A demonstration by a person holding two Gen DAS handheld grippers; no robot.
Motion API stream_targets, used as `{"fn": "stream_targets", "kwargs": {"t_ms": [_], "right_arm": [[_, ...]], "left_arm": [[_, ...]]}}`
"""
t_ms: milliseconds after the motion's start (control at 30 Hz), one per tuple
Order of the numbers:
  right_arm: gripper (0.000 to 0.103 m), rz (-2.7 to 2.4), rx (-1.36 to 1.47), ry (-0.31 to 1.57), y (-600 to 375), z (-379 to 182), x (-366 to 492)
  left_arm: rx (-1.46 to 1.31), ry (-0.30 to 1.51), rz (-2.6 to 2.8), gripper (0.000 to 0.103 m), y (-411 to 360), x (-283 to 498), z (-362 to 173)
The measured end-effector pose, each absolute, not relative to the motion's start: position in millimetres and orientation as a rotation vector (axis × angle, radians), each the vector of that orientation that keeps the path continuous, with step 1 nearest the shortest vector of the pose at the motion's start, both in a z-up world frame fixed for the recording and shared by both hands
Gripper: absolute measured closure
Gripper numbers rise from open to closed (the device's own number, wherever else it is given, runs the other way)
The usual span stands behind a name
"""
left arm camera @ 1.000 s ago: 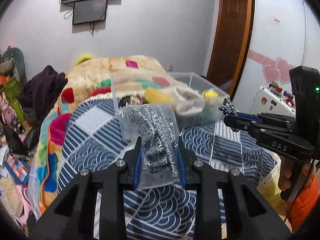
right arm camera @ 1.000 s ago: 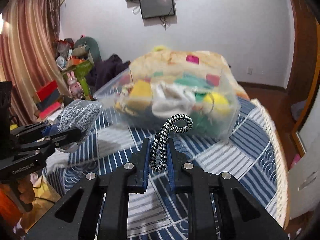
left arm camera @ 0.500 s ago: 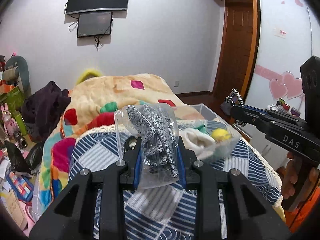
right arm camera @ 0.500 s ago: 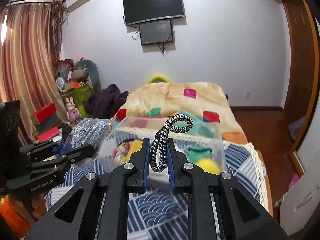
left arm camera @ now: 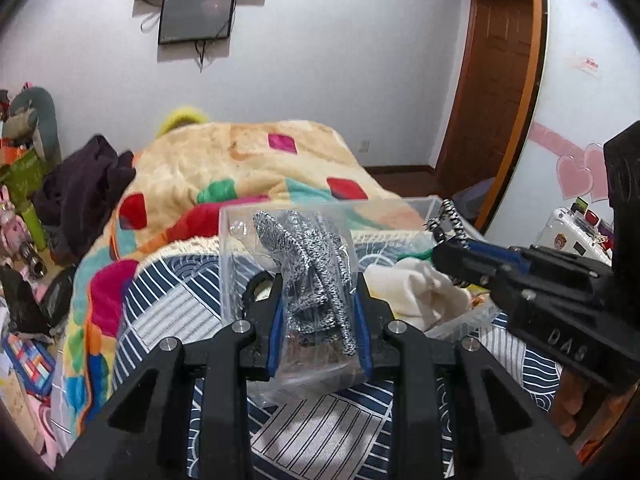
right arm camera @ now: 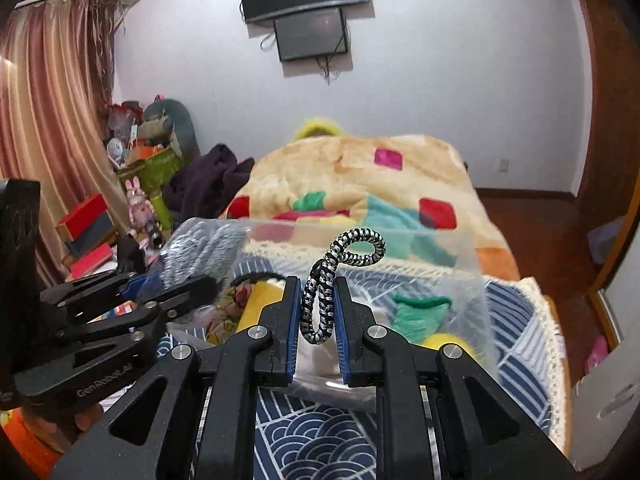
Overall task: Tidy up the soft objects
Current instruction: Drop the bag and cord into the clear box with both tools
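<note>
Between the blue pads of the left tool (left arm camera: 318, 316) sits a clear plastic bag holding grey knitted gloves (left arm camera: 316, 276), pinched through its lower half and held up in the air above the blue patterned bedspread (left arm camera: 168, 312). The right tool (right arm camera: 316, 312) is closed on a black-and-white braided hair tie (right arm camera: 332, 280), gripping its doubled lower part while the free loop curls up and to the right above the pads. Both things hang over the near side of the clear plastic storage box (right arm camera: 460, 264) that stands on the bed, well in from the foot edge; a white cloth (left arm camera: 416, 292), a green knit piece (right arm camera: 420, 312) and a yellow ball (right arm camera: 448, 344) already lie inside.

The bag of gloves looks light and limp, and its film is likely slick, so the knit bulk inside is the sensible place to squeeze; a grip on empty film alone would probably slide or let the bag swing. The gloves will compress and spring back, so nothing here is fragile. The hair tie seems nearly weightless, elastic and floppy, with a braided surface that should give the pads good friction. Holding both strands together, as now, appears secure; its loose loop may snag on the box rim when lowered.
</note>
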State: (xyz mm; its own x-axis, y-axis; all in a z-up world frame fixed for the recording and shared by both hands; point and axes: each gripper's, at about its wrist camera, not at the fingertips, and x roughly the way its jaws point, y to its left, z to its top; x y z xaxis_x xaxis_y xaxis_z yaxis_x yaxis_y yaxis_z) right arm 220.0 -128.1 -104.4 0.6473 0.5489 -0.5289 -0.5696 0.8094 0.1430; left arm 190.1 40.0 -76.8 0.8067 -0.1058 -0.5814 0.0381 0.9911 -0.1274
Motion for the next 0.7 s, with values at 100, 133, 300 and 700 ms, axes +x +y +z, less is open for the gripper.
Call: {"fn": "stream_targets", "kwargs": {"t_ms": [100, 133, 300, 700], "right_arm": [[0.088, 0.646, -0.037, 0.634, -124, -115, 227], [0.088, 0.647, -0.034, 0.647, -123, -118, 228], [0.085, 0.629, -0.035, 0.677, -128, -125, 229], [0.05, 0.551, -0.087, 0.666, -142, -125, 218]], "left_arm": [[-0.108, 0.638, -0.057, 0.073, 41, 194, -87], [-0.112, 0.644, -0.06, 0.073, 41, 196, -90], [-0.107, 0.651, -0.058, 0.073, 38, 199, -96], [-0.143, 0.663, -0.101, 0.047, 40, 186, -90]]}}
